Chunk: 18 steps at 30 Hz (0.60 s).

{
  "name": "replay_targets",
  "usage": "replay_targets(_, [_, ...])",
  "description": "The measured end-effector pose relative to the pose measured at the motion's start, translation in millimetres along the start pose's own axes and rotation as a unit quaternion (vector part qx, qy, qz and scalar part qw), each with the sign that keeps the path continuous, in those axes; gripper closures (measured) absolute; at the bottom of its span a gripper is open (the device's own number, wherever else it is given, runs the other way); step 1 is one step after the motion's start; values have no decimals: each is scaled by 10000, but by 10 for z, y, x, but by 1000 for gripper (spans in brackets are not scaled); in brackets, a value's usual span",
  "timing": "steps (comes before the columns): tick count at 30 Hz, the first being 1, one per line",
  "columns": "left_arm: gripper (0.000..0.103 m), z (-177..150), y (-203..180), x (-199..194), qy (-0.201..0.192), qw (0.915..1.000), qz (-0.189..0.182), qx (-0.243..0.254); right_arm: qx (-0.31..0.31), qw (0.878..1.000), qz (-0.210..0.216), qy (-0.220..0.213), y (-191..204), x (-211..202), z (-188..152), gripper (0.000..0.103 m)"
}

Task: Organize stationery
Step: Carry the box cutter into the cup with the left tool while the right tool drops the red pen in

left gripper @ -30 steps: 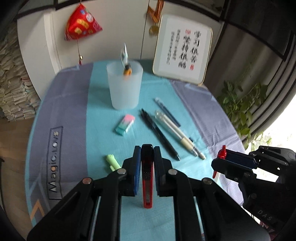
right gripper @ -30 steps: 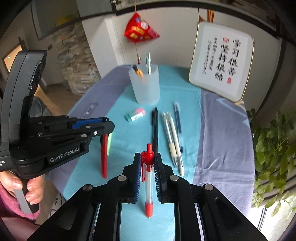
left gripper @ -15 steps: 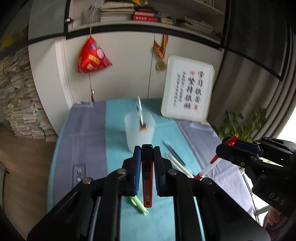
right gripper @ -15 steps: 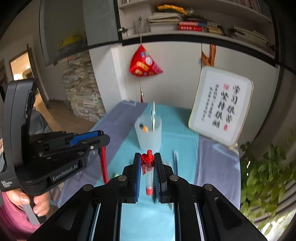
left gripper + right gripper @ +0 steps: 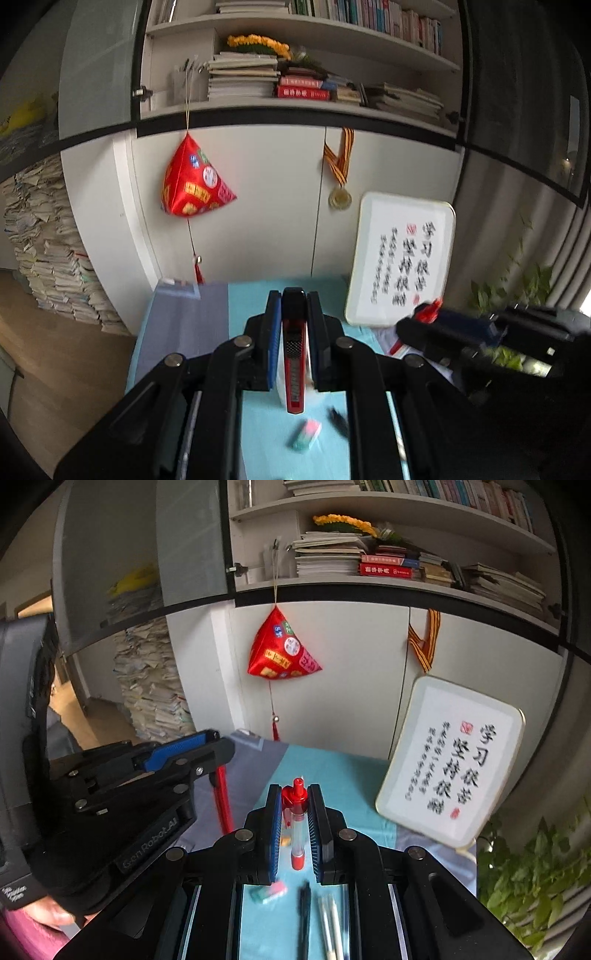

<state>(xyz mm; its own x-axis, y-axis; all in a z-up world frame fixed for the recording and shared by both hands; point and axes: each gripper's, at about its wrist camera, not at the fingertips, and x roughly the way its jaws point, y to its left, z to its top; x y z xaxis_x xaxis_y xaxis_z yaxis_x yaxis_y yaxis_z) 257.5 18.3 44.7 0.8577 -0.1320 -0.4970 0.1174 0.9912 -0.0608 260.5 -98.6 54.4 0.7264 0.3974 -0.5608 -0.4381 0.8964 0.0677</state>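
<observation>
Two grippers are clamped on stationery above the table (image 5: 343,771). The left gripper (image 5: 293,295) grips a red knife (image 5: 294,369); the right gripper (image 5: 294,788) grips a red pen (image 5: 296,823). Below, an eraser (image 5: 269,891), a black pen (image 5: 304,915) and white pens (image 5: 330,923) lie on the table's teal strip. The left gripper's side reads "GenRobot.AI". Compared with one second ago, both grippers are higher and the cup has left view.
</observation>
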Motion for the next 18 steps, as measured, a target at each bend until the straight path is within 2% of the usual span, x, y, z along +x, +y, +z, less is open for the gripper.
replay_targets(6, [92,96,114,311,5,9997,-75,-228,199,9997,102,-32,-92,345,108,88])
replay_targets(12, [92,-43,234,639,340,9984,-199,-417,367,9991,172,150,-214,662,11,89])
replay_targets(18, [92,-197,234,768,548,9973,-278,-412,513,9977,249,378,-288,832,-113,88])
